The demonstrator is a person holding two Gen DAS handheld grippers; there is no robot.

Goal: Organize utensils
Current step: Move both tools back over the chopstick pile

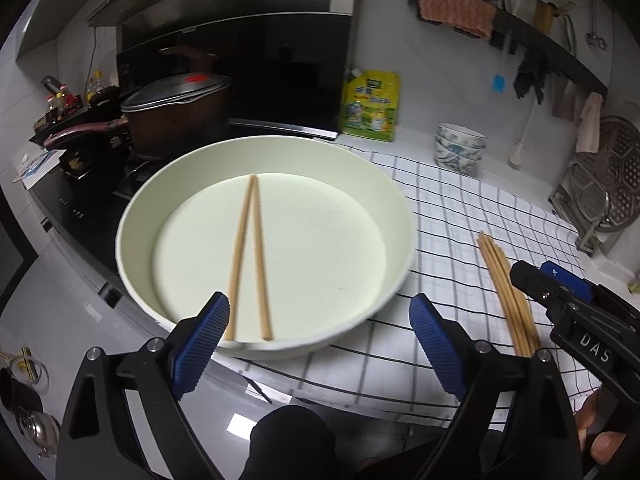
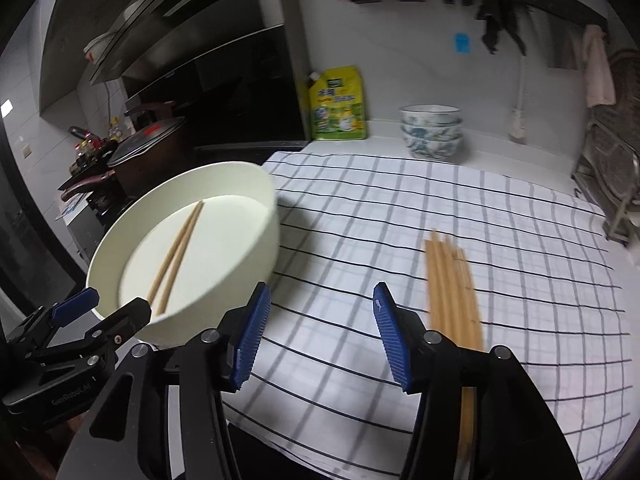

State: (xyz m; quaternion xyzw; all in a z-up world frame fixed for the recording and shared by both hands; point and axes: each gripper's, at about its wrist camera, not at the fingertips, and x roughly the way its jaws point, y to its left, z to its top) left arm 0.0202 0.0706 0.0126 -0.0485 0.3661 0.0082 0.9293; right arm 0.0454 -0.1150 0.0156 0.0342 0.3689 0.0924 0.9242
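Loose chopsticks [image 2: 452, 284] blurred, near ends behind right gripper [image 2: 320, 336].

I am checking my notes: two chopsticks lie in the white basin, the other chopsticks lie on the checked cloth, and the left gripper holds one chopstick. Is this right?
One point is wrong: the left gripper holds nothing; the left wrist view shows its jaws open and empty. Two chopsticks do lie in the white basin, and the other chopsticks lie on the checked cloth.

basin [image 1: 136, 216]: pale cream | chopsticks [image 1: 258, 256]: tan | cloth [image 2: 440, 208]: white, dark checks
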